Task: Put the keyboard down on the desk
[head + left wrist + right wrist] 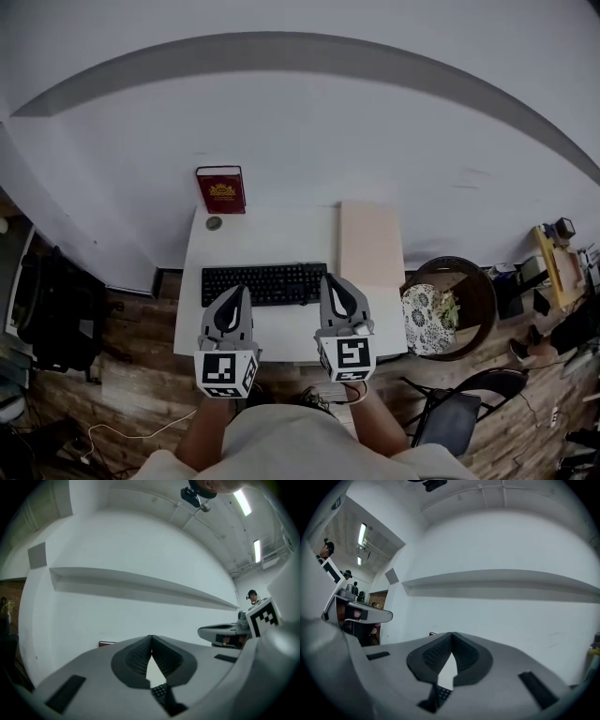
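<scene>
Keyboard (264, 284) lay flat on desk (272, 234), toward front edge, well apart from red book (221, 189) at back. Your left gripper (238, 291) and right gripper (330, 279): jaws pressed together, nothing between them, both held above keyboard, apparently clear of it. Put-down looked complete; nothing obvious left for you.

One desk (267, 234), one keyboard (264, 283), one red book (221, 190), two tools: left tool (239, 291), right tool (330, 279).

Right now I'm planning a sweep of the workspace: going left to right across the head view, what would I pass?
black bag → keyboard → beige board → round brown basket
</scene>
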`<state>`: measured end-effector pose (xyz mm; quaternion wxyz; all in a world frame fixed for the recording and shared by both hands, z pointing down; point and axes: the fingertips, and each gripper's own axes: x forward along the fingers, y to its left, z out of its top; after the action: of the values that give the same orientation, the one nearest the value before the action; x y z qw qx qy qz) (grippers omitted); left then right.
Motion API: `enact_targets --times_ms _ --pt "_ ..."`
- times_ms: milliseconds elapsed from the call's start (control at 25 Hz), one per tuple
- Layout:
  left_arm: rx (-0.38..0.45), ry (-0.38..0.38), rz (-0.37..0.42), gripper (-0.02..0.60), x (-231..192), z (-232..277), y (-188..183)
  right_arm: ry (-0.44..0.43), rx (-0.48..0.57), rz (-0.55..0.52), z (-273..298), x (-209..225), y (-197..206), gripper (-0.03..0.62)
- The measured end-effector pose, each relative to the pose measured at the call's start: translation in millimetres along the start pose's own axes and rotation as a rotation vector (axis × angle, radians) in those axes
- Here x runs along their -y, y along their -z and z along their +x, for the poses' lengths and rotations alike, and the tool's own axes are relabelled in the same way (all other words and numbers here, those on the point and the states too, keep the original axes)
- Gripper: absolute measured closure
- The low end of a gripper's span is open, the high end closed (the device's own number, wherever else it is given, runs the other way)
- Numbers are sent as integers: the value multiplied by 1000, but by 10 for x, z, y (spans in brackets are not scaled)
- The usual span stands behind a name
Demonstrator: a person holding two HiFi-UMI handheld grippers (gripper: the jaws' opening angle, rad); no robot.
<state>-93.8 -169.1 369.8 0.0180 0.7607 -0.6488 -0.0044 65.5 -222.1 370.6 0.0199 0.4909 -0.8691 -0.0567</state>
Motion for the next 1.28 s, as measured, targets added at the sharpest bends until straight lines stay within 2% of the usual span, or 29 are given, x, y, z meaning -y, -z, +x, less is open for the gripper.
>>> enact_targets --times_ms 160,320,800,1280 --pt "46 -42 24 572 -93 -78 -238 14 22 5 -40 129 -156 591" --pt "55 -36 67 572 -97 -64 -357 21 45 -30 -4 144 -267 591" --pt "44 -15 51 572 -61 -9 -288 23 16 -28 16 103 -262 591" --pt "25 -36 56 572 -103 13 -222 26 15 -24 10 148 -240 591"
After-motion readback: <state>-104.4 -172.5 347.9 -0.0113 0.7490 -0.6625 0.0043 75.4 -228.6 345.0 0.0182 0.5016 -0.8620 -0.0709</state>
